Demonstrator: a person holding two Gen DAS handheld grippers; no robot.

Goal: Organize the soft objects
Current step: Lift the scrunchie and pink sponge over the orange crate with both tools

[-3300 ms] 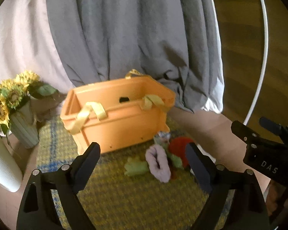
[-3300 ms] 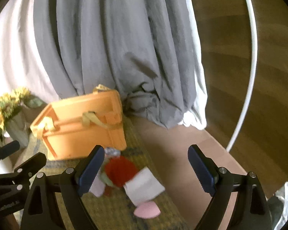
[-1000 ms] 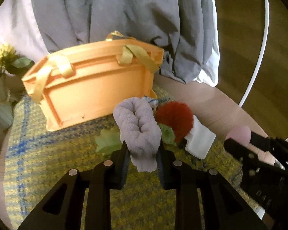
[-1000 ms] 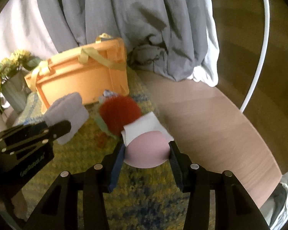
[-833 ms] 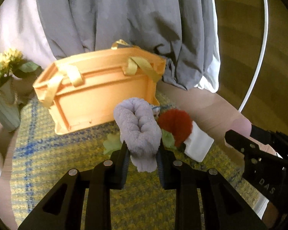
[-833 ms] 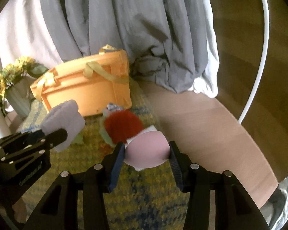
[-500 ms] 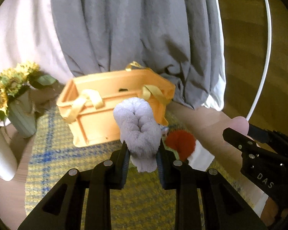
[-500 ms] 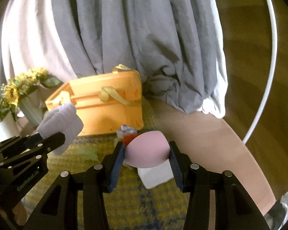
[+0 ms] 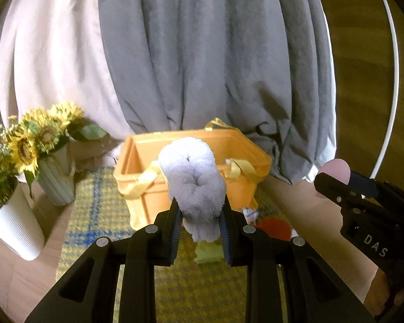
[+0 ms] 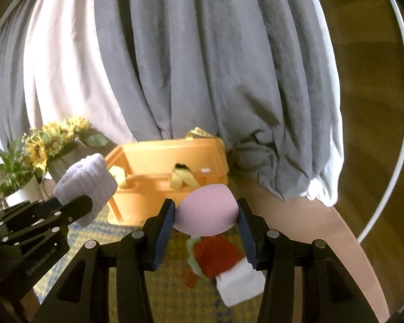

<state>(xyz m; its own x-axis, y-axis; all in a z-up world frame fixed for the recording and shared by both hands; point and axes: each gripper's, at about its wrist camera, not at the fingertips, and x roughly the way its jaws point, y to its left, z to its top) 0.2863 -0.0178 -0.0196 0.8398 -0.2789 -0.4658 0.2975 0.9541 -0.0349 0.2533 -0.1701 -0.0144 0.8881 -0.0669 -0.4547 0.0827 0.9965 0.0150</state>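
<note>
Fluffy lilac rolled cloth [image 9: 195, 185] pinched in left gripper [image 9: 200, 224], pink egg-shaped sponge [image 10: 206, 211] clamped in right gripper [image 10: 206, 227], both raised in front of orange plastic basket [image 9: 191, 145].

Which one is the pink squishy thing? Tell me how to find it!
Find the big orange basket on the yellow checked mat. In front of it the right tongs squeeze a smooth, egg-shaped pink sponge. The neighbours differ: a fluffy lilac roll in the left tongs, and a red pompom on the mat.
</note>
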